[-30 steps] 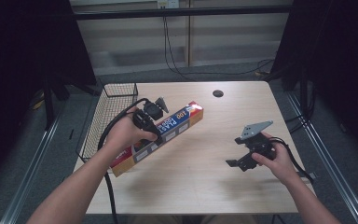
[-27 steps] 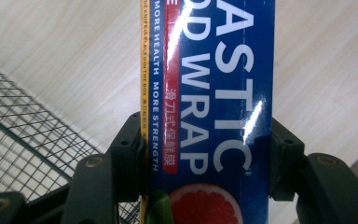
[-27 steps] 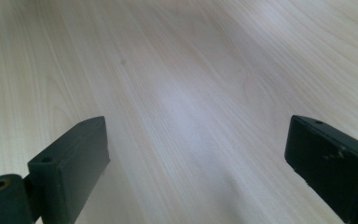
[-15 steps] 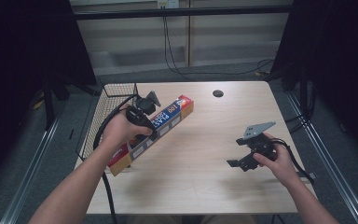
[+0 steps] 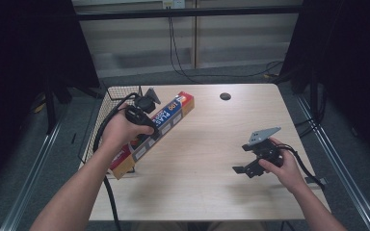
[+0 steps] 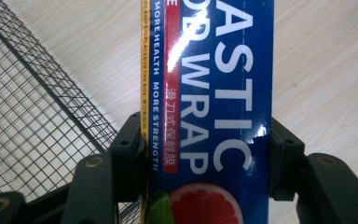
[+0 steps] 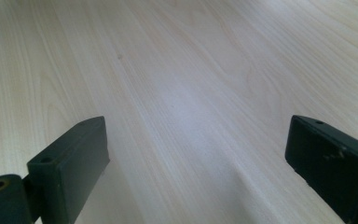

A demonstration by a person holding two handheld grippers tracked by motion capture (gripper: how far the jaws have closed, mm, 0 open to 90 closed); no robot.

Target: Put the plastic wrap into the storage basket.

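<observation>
The left claw [image 6: 207,154] is pinching the wrap box [image 6: 214,93] across its narrow width, one jaw flat on each long side, a little below the printed word WRAP. In the high view that grip sits near the box's [image 5: 161,126] middle, slightly toward the far end, and the box hangs tilted: the near end dips toward the surface's [image 5: 207,144] left edge, the far end points up and away. Just to its left is the wire basket [image 5: 107,115], whose mesh also shows in the left gripper view beside the box.

The box is probably light, a long stiff cardboard carton with a roll inside, so weight should be no trouble; leverage may be. Its glossy print looks slippery, and a long thing held at one spot can swivel between the jaws. Holding near the middle, across the short side as here, seems the right place. Hard squeezing could dent the thin card walls.

The right claw [image 7: 205,154] is spread wide with nothing between its jaws, held low over bare wood, well apart from the box.
</observation>
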